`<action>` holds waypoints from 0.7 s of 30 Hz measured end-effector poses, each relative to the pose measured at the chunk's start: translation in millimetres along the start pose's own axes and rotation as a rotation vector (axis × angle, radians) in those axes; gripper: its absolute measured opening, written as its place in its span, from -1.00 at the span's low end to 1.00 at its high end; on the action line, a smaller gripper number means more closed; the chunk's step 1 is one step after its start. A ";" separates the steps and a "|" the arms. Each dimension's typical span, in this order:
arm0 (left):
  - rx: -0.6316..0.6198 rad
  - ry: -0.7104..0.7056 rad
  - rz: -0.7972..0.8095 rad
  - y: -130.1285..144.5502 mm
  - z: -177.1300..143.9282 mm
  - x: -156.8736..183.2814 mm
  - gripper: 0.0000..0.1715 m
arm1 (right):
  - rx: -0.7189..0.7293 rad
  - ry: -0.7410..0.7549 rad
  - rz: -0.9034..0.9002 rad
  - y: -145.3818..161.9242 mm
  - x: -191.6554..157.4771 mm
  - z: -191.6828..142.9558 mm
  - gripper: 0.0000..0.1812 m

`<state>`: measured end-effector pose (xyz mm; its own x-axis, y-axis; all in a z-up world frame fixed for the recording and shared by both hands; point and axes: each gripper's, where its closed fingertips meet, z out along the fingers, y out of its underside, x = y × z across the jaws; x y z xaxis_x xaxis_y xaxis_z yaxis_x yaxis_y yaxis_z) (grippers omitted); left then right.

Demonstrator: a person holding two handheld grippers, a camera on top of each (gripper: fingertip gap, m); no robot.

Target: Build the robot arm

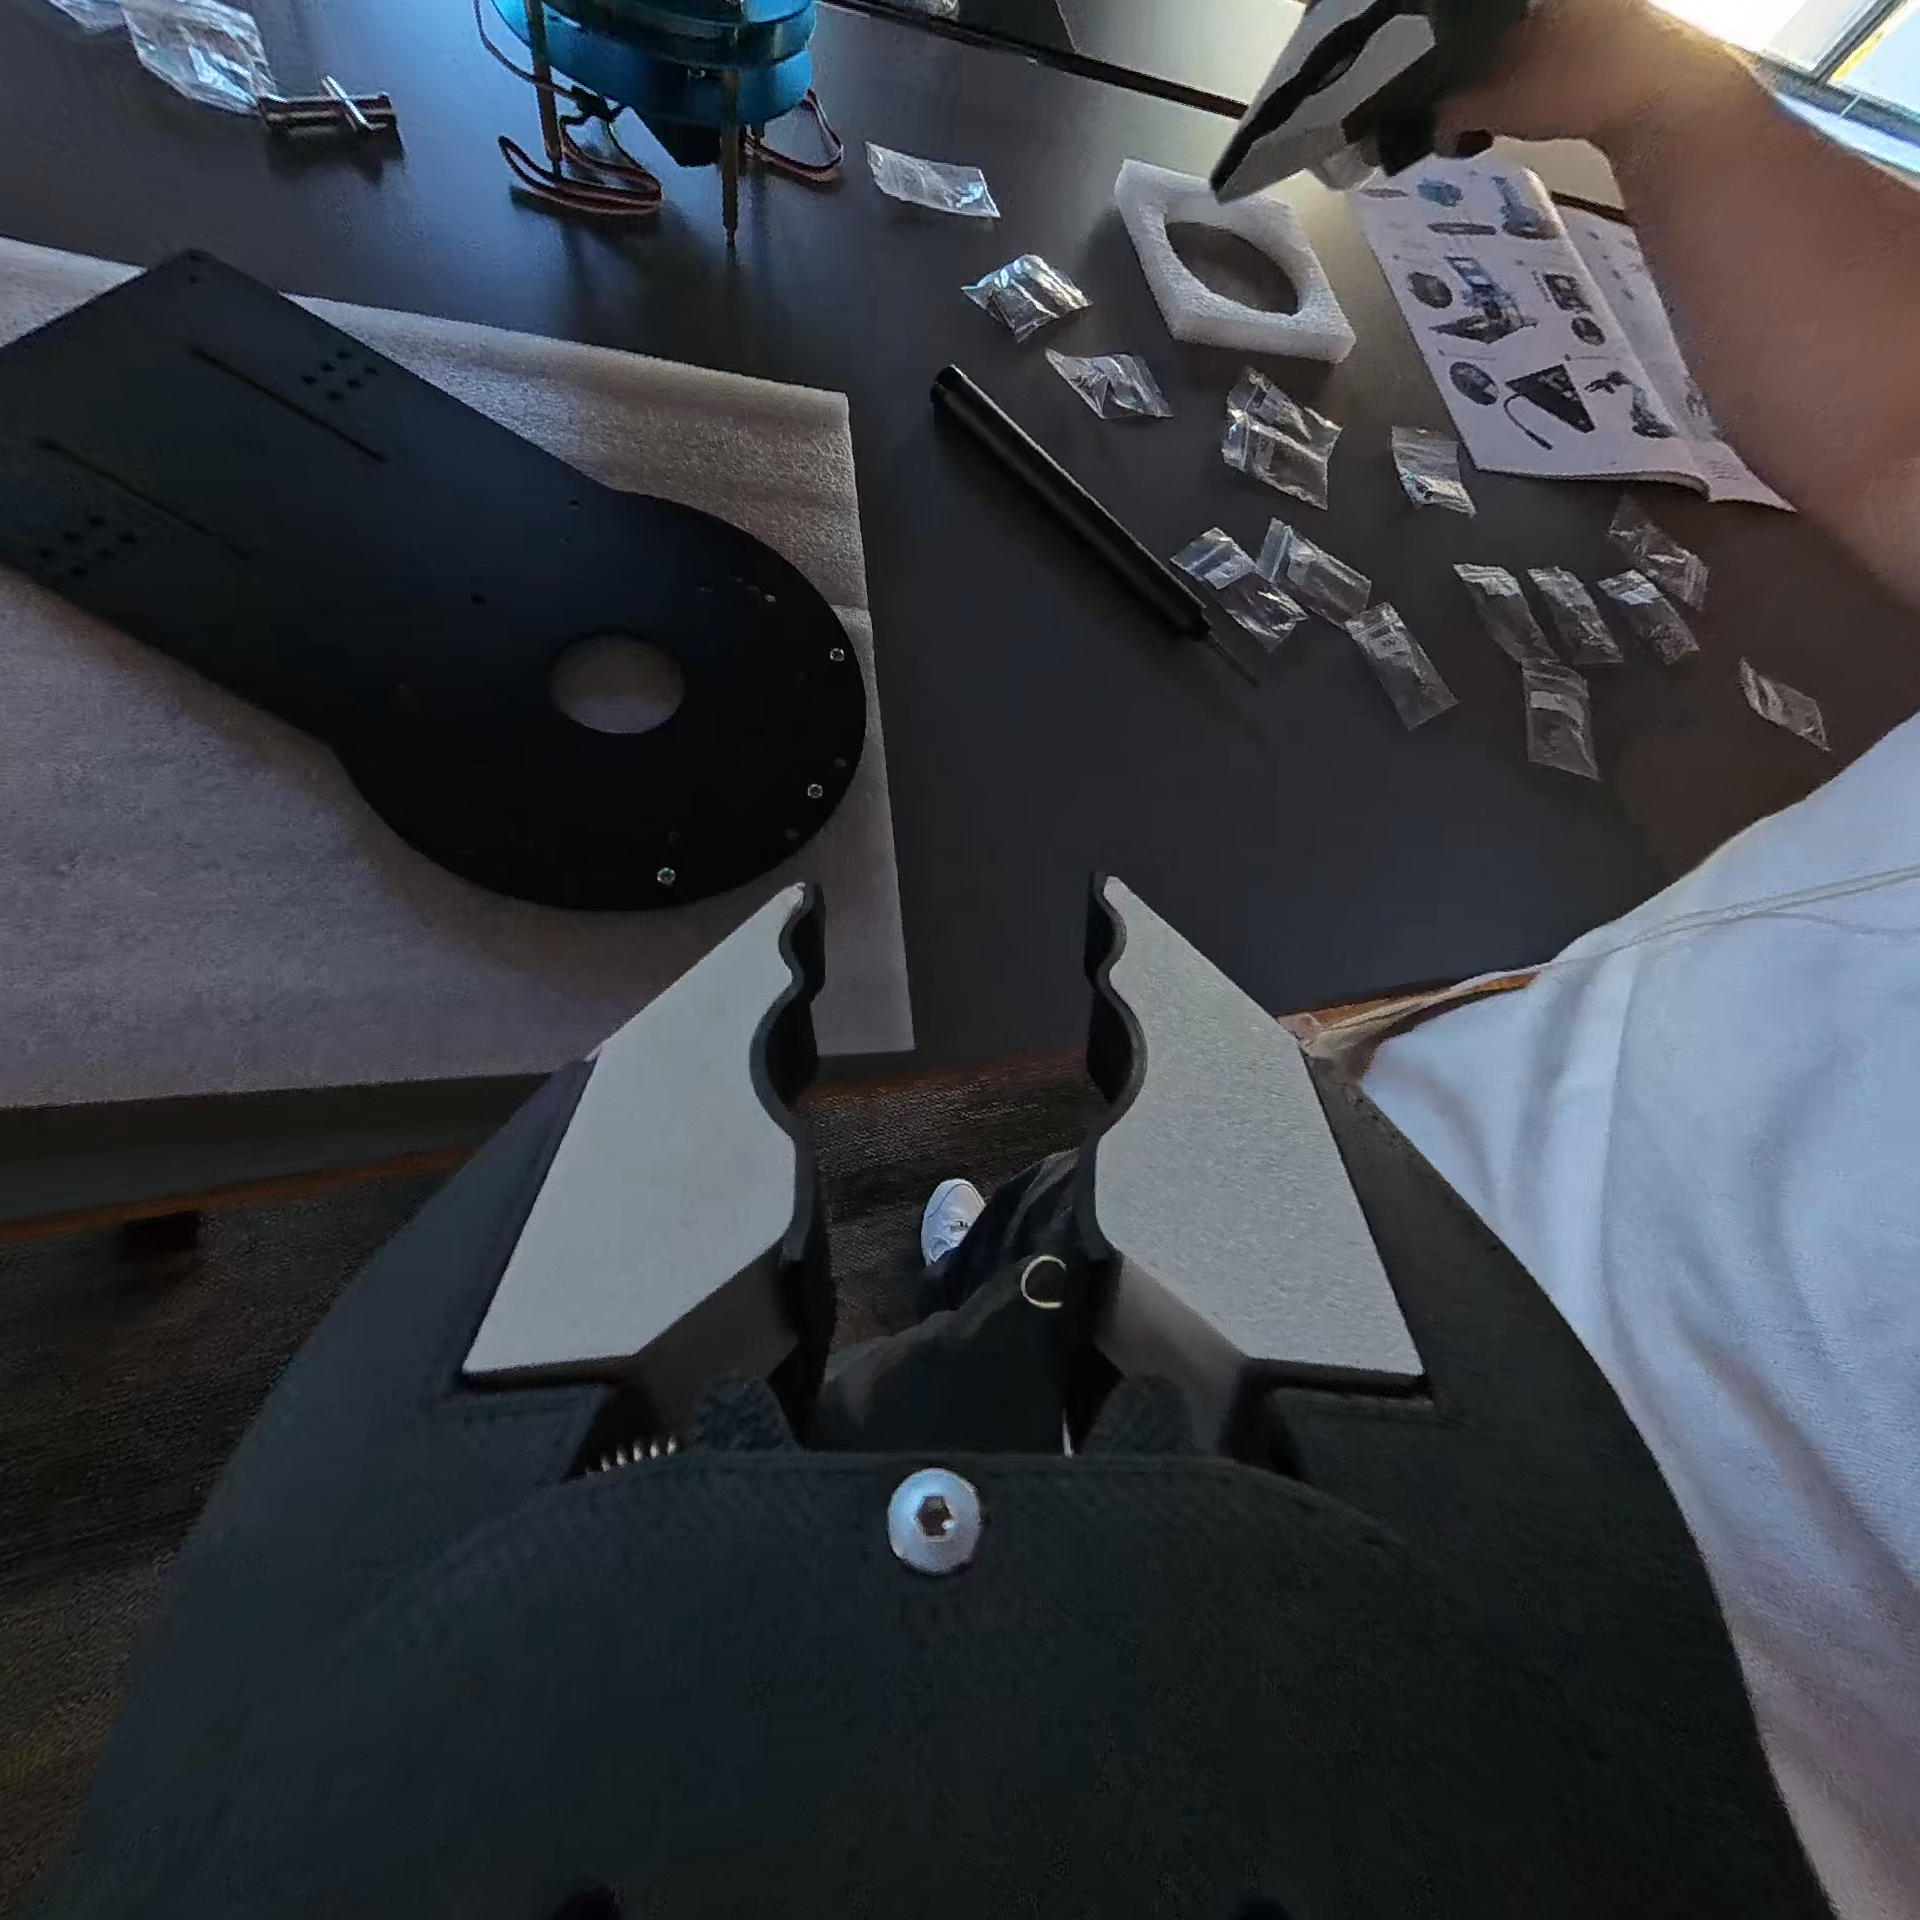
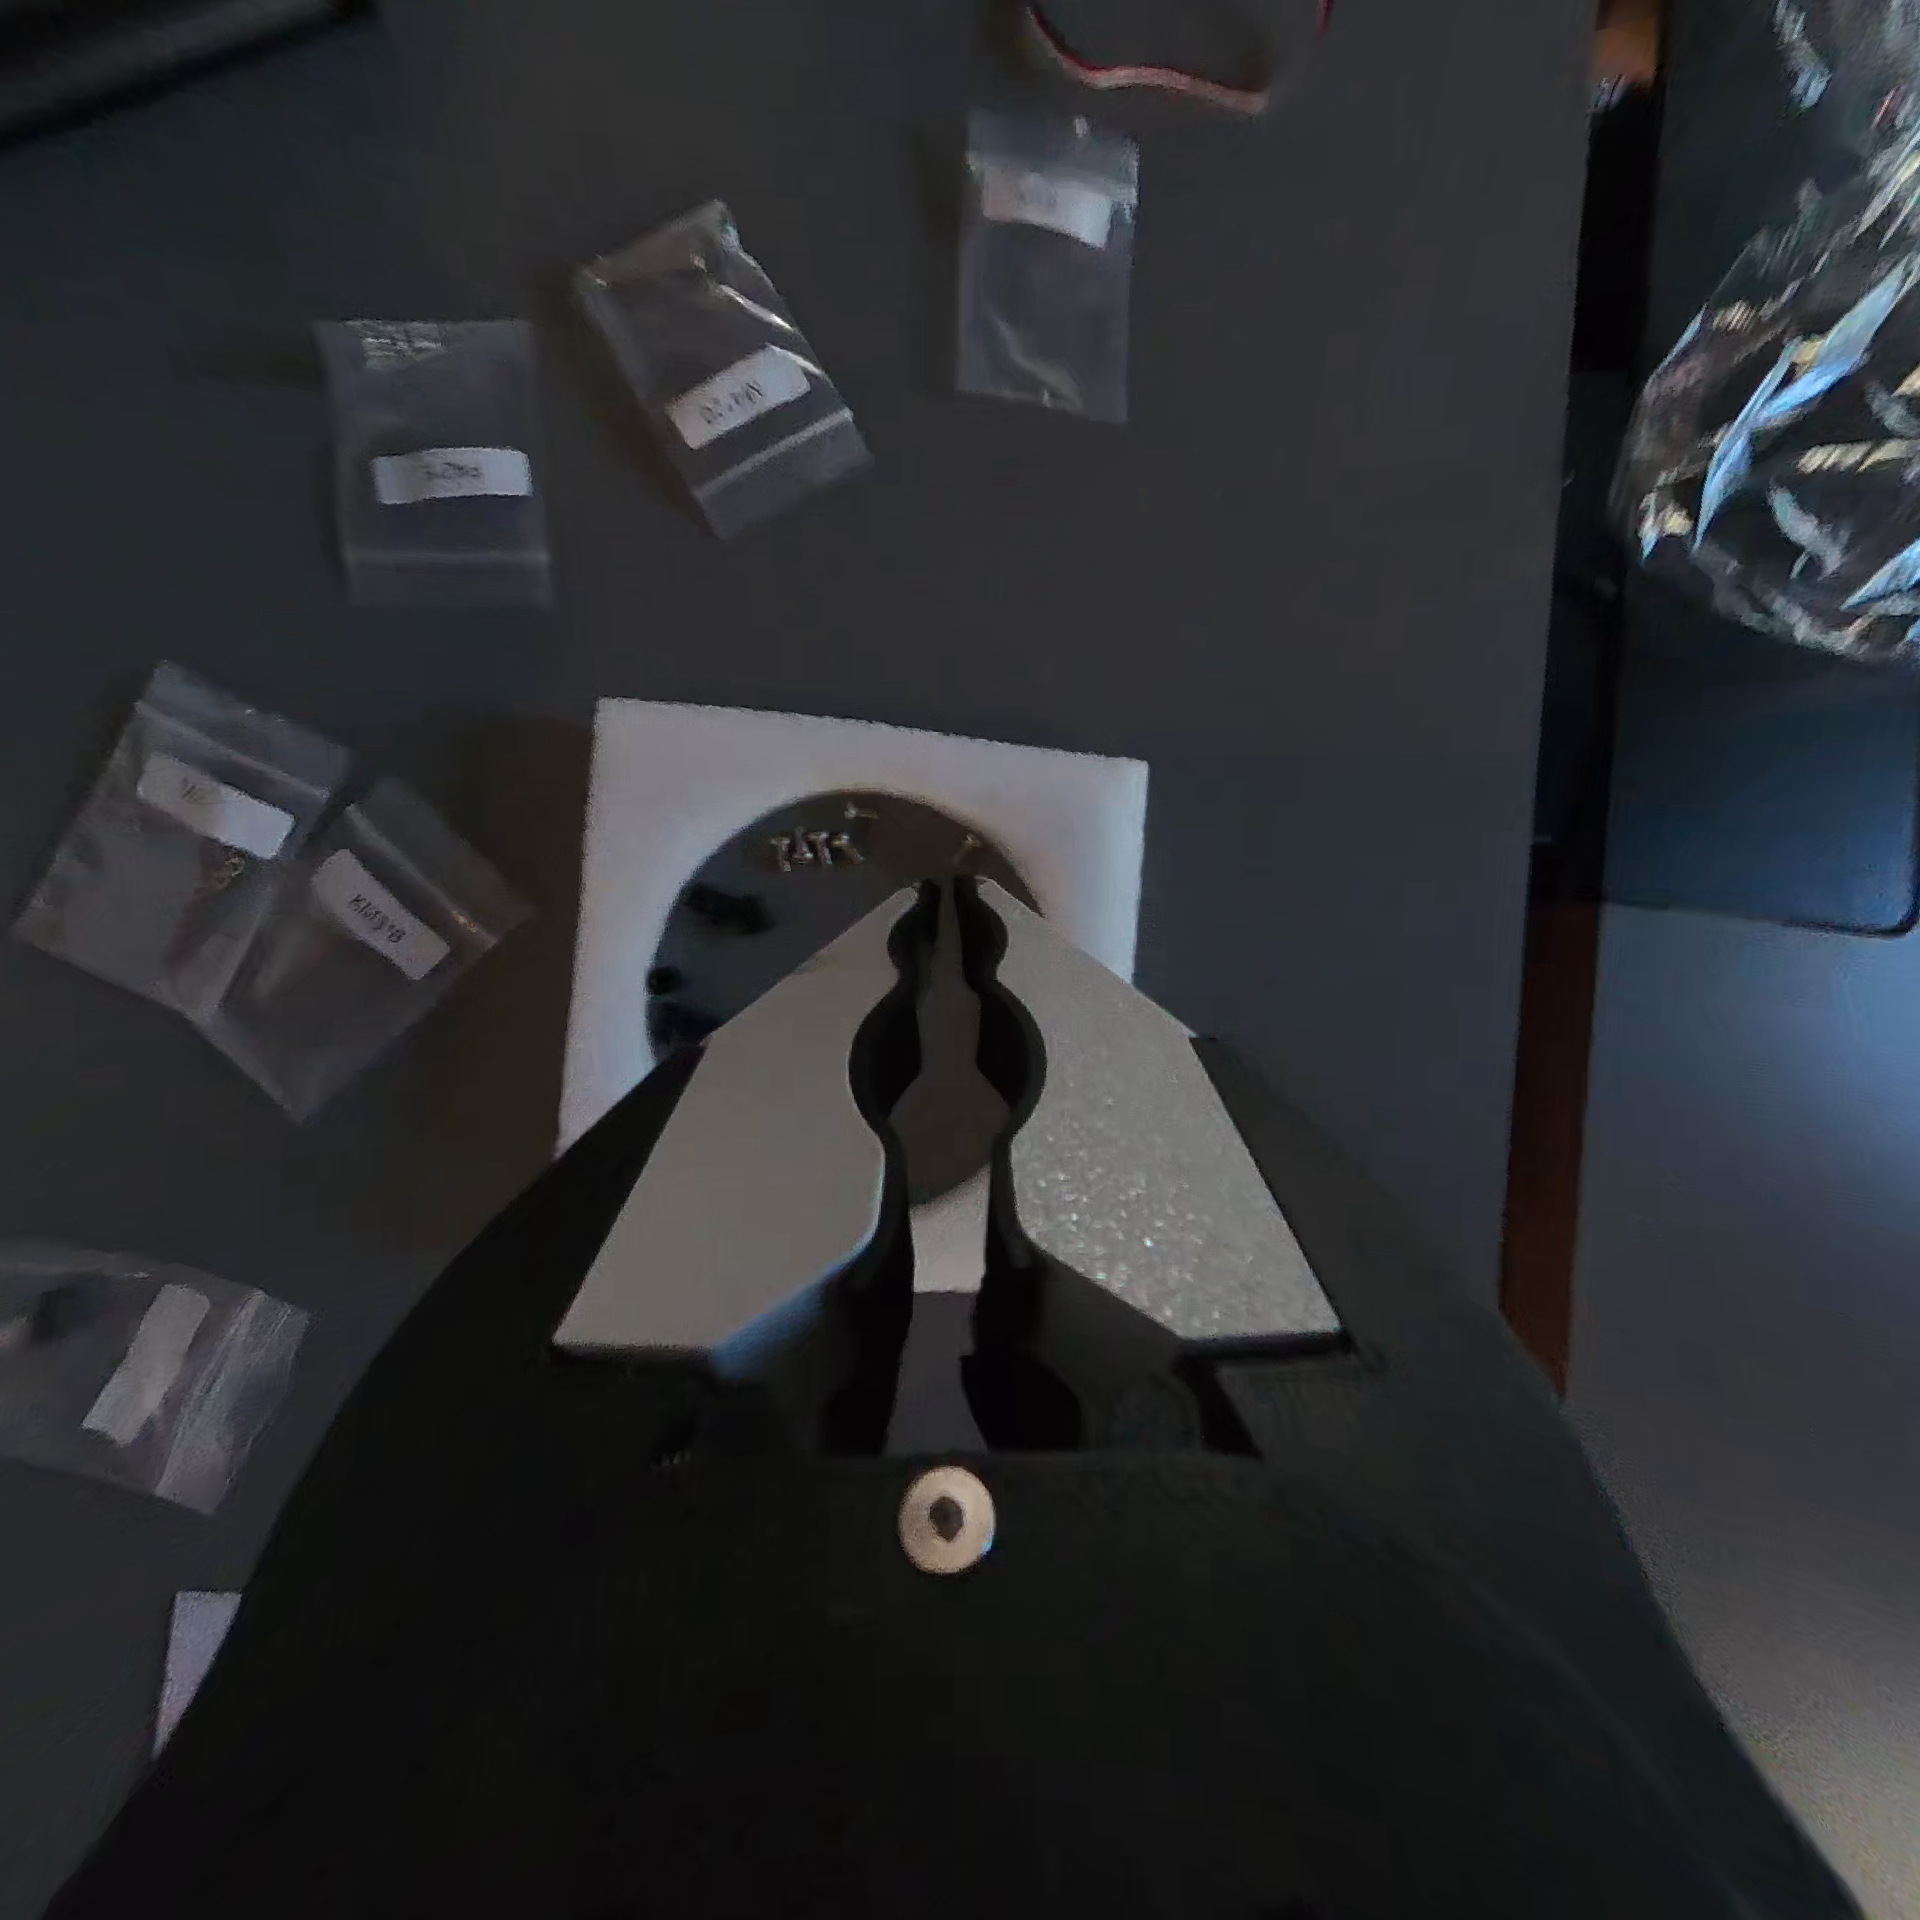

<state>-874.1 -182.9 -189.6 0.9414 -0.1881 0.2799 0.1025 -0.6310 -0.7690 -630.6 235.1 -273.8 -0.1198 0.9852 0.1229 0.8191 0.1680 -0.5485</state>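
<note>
Right gripper (image 2: 948, 883) is pinched nearly closed over the white square foam ring (image 2: 665, 769), tips at a tiny silver screw (image 2: 966, 847); grip unclear. Left gripper (image 1: 951, 914) hangs wide open, empty, near the flat black plate (image 1: 416, 582).

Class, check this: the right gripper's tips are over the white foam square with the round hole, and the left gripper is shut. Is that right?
Not quite. The left gripper is open, as the left wrist view shows. The right gripper's tips are indeed over the white foam square.

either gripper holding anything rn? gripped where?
Left gripper: open, empty. Right gripper: tips nearly shut over the screws in the foam ring; cannot tell if one is pinched.
</note>
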 end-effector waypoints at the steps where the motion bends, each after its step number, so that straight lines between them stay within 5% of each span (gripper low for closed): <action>1: 0.000 -0.006 0.002 0.4 -2.2 0.6 -0.43 | -0.022 -0.015 0.047 3.2 3.4 4.6 -0.92; 4: -0.005 -0.024 0.011 3.8 -7.7 4.9 -0.44 | -0.102 -0.094 0.207 10.0 2.2 16.9 -0.80; 16: -0.024 -0.070 0.019 23.6 -17.2 22.9 -0.44 | -0.168 -0.065 0.470 12.4 7.3 13.3 -0.86; 21: -0.015 -0.057 0.015 27.5 -17.4 24.4 -0.45 | -0.152 -0.078 0.333 15.3 10.5 6.2 -0.87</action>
<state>-853.9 -218.0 -194.0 0.9597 -0.1548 0.2346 0.0835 -0.6398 -0.7640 -622.8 248.2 -286.1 0.1298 0.9856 -0.1083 0.8938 -0.1636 -0.4175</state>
